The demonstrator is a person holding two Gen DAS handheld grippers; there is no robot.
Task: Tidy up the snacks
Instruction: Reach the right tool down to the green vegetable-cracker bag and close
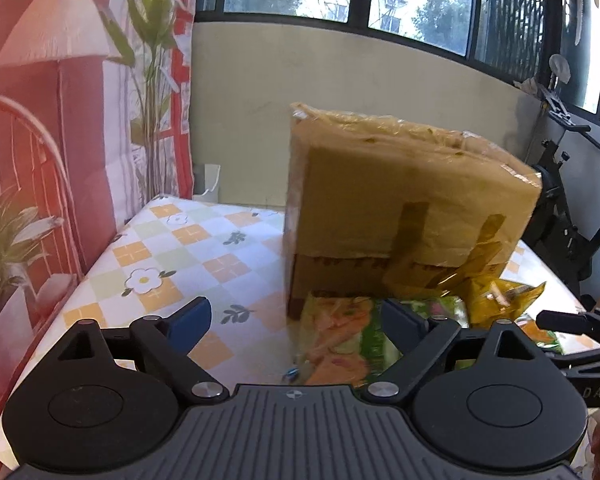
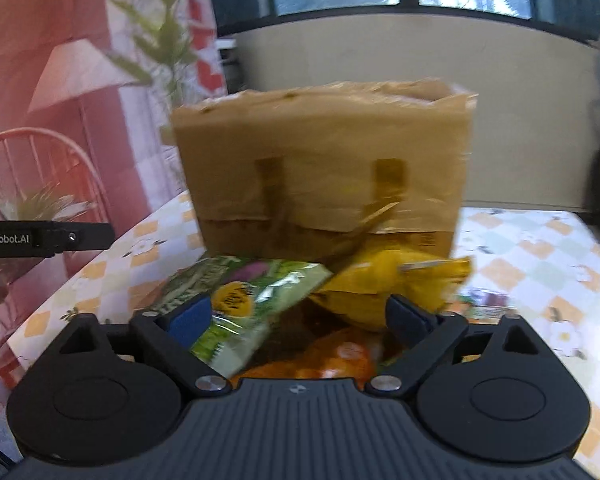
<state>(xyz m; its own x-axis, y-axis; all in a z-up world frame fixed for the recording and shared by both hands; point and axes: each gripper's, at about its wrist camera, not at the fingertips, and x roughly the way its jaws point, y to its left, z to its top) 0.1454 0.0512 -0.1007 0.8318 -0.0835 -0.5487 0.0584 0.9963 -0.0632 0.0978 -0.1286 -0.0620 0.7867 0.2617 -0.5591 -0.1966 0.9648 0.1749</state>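
1. Left wrist view: my left gripper (image 1: 296, 322) has its jaws spread wide with nothing pinched; its blue pads (image 1: 190, 322) stand clear of everything. Between and just beyond them lies a green snack bag (image 1: 336, 344) on the checked tablecloth (image 1: 172, 256), right at the foot of an upright cardboard box (image 1: 408, 212) wrapped in tape. A yellow snack bag (image 1: 504, 294) sits to the right of it, touching the box's lower edge. I judge the green bag light, crinkly and slick, with air inside, so a squeeze on its belly would likely crush what it holds or let it squirt out. I'd take it by the flat sealed end or a side seam.

2. Right wrist view: my right gripper (image 2: 298, 320) is likewise released, jaws wide, holding nothing. This view is blurred. The green snack bag (image 2: 244, 304) lies across the left pad's side, the yellow snack bag (image 2: 384, 288) leans against the cardboard box (image 2: 324, 168), and an orange snack bag (image 2: 332, 356) lies lowest, nearest the camera, partly under the others. The pile overlaps, so pulling a lower bag would probably drag its neighbours; I'd lift the top one first. The box looks stiff, though I can't tell whether it is full or empty, or how heavy. The left tool's arm shows at the left edge.
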